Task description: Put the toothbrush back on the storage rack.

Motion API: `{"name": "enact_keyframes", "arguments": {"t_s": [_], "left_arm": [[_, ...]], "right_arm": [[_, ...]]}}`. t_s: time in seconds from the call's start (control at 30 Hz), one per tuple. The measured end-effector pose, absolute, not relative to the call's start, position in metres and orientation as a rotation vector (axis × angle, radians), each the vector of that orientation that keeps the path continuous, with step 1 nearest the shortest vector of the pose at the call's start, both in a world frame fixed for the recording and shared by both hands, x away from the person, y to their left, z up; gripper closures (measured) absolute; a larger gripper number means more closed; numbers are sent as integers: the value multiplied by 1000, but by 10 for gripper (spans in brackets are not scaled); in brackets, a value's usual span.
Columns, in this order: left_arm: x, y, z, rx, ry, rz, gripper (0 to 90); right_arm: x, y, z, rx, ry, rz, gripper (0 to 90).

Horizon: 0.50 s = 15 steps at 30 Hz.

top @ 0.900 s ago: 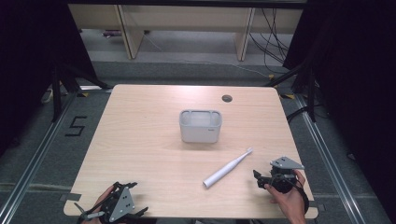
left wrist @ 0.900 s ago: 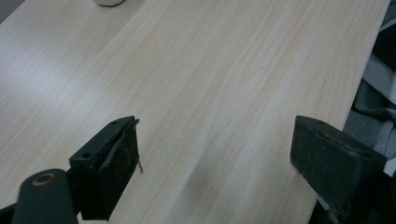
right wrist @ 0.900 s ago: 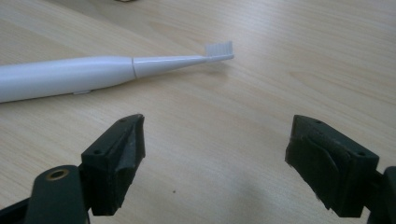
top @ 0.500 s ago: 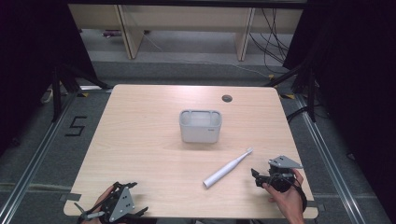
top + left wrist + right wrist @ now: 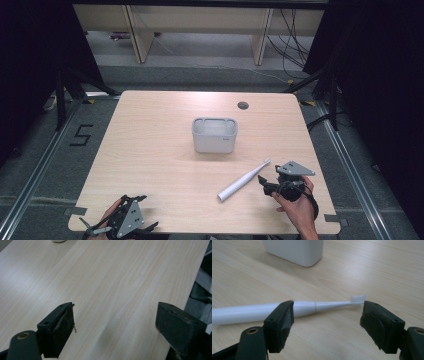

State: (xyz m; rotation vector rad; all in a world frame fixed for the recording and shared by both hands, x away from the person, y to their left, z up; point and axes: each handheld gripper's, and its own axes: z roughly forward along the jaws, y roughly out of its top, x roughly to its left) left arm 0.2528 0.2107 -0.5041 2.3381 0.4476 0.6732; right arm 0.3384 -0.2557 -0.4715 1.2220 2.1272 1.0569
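Right gripper (image 5: pixel 266 184) sits low at the table's (image 5: pixel 150 150) right front, jaws spread wide w/ nothing pinched — the white electric toothbrush (image 5: pixel 243 179) lies flat just beyond the tips, neck and bristle head crossing the gap in the right gripper view (image 5: pixel 322 305). It's on the bare wood, diagonal, between that gripper and the grey holder (image 5: pixel 214 135), brush end toward the holder.

Risk, imo: the body is round and smooth, so a bite on the thin neck could let it roll or pivot, heavy handle sagging. Come in too shallow and a jaw tip may nudge it away instead of straddling it.

Left gripper (image 5: pixel 131 224) rests at the near left edge, jaws apart too (image 5: pixel 115 325), idle.

Vs a second ago — no visible shift; toothbrush, holder, both hands in the same spots.
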Motion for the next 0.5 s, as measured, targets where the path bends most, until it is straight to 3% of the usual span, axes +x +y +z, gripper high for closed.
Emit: {"name": "enact_keyframes", "arguments": {"t_s": [0.17,0.5], "left_arm": [[253,211,-504,2344,448,668,150],[253,210,-506,2335,459,694,149]], "right_arm": [[341,-244,-468,1158,2155,1070,345],[349,-202,-466,1061,2291,1105,601]]}}
